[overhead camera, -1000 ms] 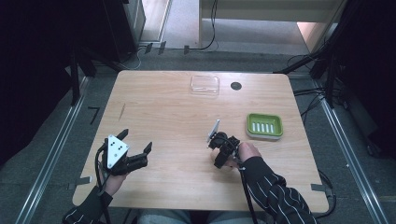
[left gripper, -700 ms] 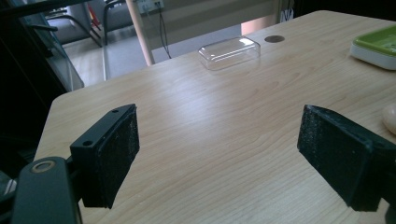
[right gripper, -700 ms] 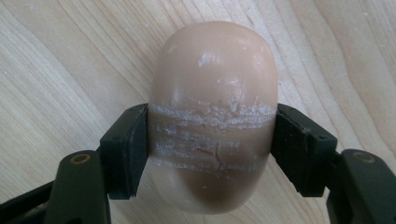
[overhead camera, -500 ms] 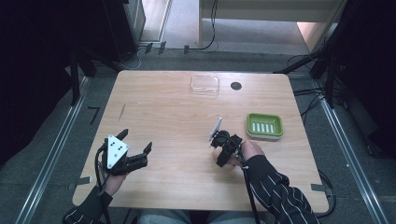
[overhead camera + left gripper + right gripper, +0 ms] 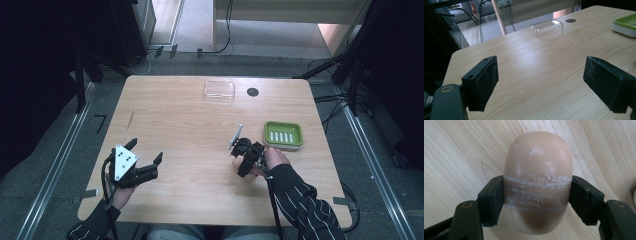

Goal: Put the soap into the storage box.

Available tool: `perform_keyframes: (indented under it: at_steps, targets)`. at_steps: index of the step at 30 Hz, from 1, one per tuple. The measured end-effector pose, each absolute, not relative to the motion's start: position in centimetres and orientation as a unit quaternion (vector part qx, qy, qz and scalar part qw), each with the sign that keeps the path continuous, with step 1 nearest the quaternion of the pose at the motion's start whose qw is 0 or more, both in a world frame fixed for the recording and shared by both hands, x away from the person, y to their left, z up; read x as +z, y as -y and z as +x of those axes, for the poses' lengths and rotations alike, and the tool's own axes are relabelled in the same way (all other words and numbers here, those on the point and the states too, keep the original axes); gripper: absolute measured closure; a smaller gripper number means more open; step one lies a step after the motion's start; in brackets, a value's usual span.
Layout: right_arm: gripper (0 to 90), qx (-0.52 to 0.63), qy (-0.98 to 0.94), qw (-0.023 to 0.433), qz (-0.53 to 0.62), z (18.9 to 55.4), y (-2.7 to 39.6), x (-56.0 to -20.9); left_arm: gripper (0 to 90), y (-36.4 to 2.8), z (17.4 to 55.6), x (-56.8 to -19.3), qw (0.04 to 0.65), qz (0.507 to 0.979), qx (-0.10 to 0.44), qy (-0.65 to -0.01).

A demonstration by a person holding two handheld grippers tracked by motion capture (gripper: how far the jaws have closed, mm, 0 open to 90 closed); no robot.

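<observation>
Pinching the tan soap bar tight with right gripper, now nudged right, closer to green dish, so drop-off looks close; left gripper spread, idle near-left.

I see the right gripper low over the table, pointing down, just left of the green soap dish | left gripper at near left, jaws spread (nothing between them) | clear lid at far edge beside a dark hole
</observation>
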State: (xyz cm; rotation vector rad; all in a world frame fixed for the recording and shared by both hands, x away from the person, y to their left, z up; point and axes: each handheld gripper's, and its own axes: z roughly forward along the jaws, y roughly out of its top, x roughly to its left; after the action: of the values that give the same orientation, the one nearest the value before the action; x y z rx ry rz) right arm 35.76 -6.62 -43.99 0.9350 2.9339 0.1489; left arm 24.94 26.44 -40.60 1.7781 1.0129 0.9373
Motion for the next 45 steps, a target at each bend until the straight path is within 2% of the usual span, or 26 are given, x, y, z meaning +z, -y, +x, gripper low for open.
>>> perform_keyframes:
  at_steps: [45]
  targets:
    - [33.5, 0.044, -0.958, 0.043, 0.279, 36.4, 11.2, -41.9, 13.3, -26.7, 24.8, -40.7, 0.426, 0.715, 0.374, -0.410]
